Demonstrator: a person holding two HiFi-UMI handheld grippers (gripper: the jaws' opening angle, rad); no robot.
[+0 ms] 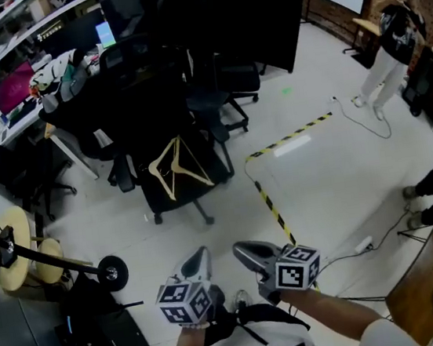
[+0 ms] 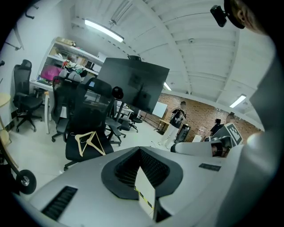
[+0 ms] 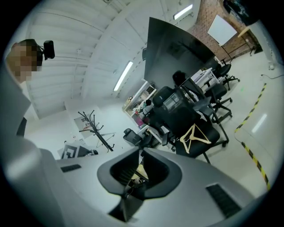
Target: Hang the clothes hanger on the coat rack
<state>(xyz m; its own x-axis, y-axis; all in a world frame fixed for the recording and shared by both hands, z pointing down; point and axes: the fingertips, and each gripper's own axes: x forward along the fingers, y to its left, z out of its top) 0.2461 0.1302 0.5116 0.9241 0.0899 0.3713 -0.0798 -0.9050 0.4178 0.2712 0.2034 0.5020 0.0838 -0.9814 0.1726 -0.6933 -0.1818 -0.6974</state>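
Wooden triangular clothes hanger (image 1: 193,161): flat on black office chair (image 1: 219,160) seat
Left claw (image 1: 201,253): narrow gap, empty
Right claw (image 1: 240,247): narrow gap, empty

Pale hanger (image 1: 174,170); black chair (image 1: 215,160); yellow-black striped tape (image 1: 271,204).

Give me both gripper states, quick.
Left gripper: jaws slightly apart, open, nothing between them.
Right gripper: jaws slightly apart, open, nothing held.
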